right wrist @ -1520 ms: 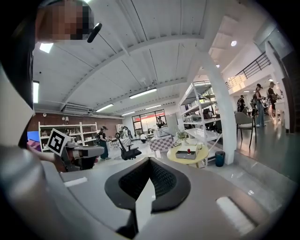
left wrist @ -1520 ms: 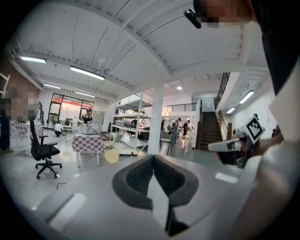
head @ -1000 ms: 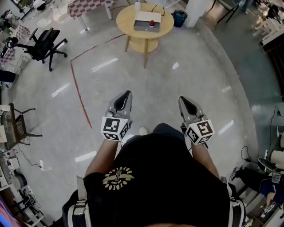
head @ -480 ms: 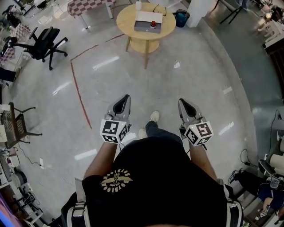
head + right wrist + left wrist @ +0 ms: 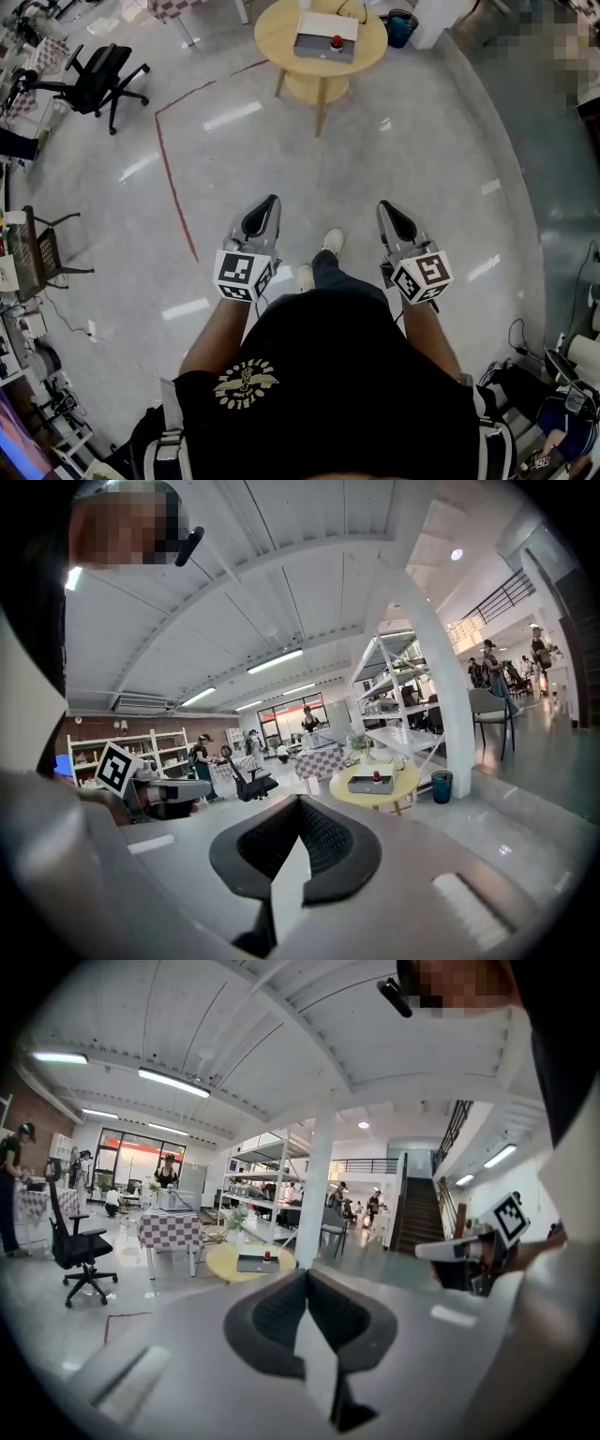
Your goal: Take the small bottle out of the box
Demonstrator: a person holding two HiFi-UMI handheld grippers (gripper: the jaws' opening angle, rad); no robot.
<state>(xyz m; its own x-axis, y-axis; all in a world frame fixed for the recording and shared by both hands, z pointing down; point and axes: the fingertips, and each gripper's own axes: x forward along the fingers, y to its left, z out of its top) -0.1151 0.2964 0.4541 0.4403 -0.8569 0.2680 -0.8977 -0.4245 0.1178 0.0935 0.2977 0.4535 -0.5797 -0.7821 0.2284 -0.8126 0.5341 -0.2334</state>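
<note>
Both shut, empty: left tool and right tool, far from the box

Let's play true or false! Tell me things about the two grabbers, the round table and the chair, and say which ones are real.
1. The left gripper and the right gripper are both shut and empty. True.
2. The gray box sits on the round yellow table. True.
3. One gripper is touching the box. False: both are far from it, across the floor.
4. The black office chair stands to the table's right in the head view. False: it is on the left.
5. A blue bin stands on the floor beside the table. True.
</note>
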